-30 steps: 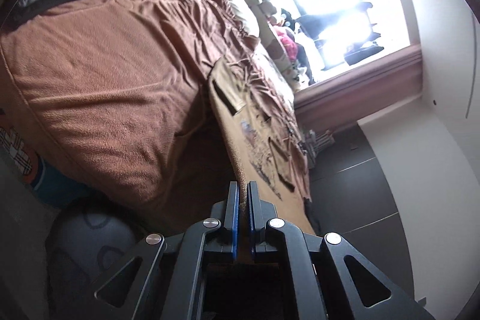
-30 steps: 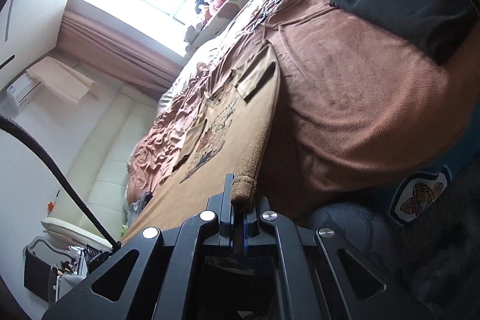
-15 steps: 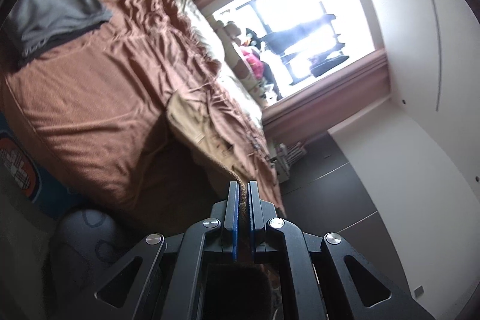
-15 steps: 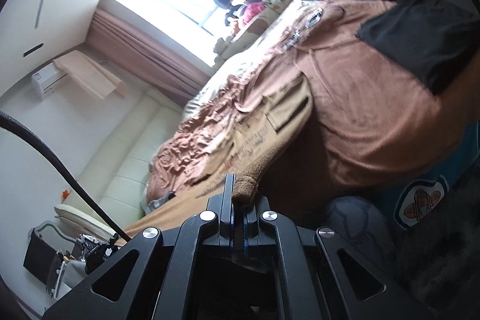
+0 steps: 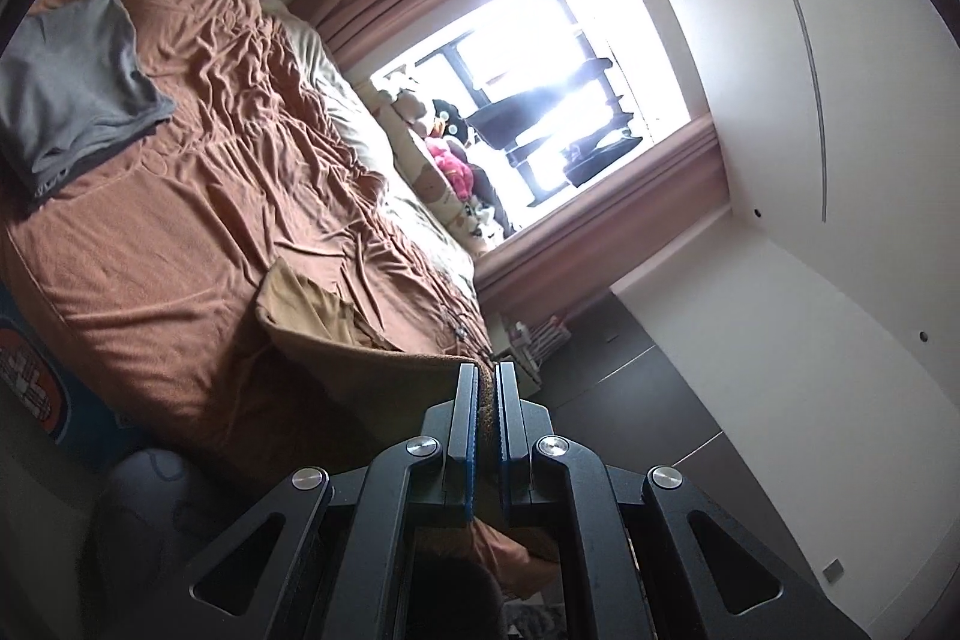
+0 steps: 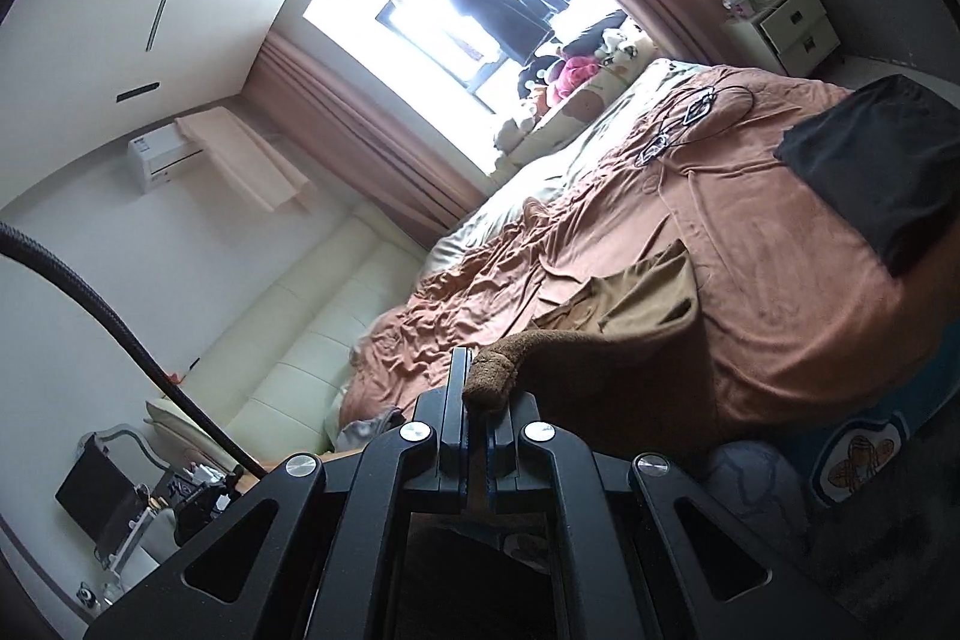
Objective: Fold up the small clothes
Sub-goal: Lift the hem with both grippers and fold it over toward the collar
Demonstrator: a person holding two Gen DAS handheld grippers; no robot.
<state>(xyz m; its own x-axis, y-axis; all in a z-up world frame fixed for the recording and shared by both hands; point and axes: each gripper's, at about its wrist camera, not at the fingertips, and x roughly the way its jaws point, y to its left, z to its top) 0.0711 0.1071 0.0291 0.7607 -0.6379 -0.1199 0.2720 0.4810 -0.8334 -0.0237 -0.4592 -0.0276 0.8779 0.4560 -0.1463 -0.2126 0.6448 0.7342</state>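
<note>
a: left gripper (image 5: 487, 388) & right gripper (image 6: 474, 400) both clamped on the tan shirt (image 5: 360, 358) hem corners, rest trailing onto the bed (image 5: 180, 220).
b: looks soft, light, floppy; prob grip corners, keep taut.

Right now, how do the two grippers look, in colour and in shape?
Both the left gripper and the right gripper have black angular bodies with triangular cut-outs, round silver bolts and flat fingers with blue pads. A black cable curves beside the right one.
</note>
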